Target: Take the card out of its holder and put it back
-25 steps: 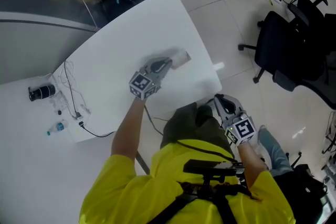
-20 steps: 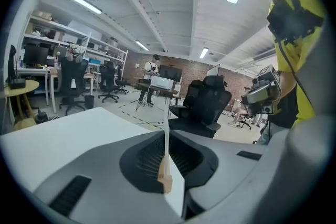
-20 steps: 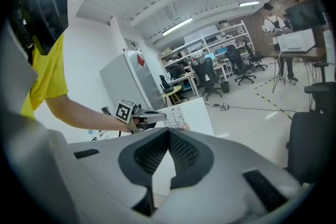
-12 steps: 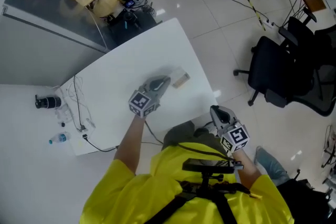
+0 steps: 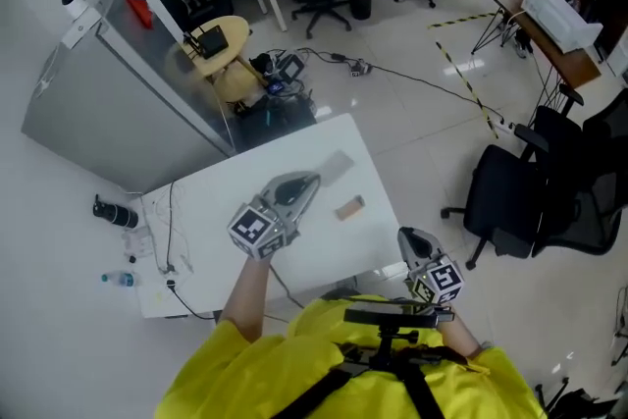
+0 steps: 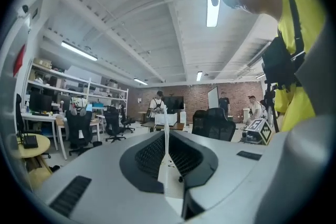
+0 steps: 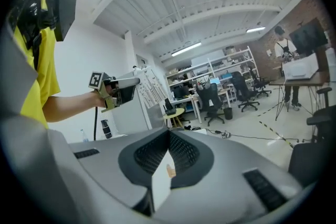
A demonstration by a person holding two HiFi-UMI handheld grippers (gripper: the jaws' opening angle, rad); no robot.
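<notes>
Card (image 6: 166, 136) is held edge-on, as a thin white strip, between the nearly closed jaws of the left tool (image 5: 310, 182), which is raised above the middle of the white tabletop (image 5: 211, 196). Holder (image 5: 349, 208), small and tan, is seen lying on the tabletop just right of that tool, apart from the card. Right tool (image 5: 410, 236) is held at the near right corner of the tabletop, jaws together with nothing gripped. Cable (image 5: 172, 245), a small bottle (image 5: 117, 279) and a dark cylinder (image 5: 116, 212) are noted at the left edge.
</notes>
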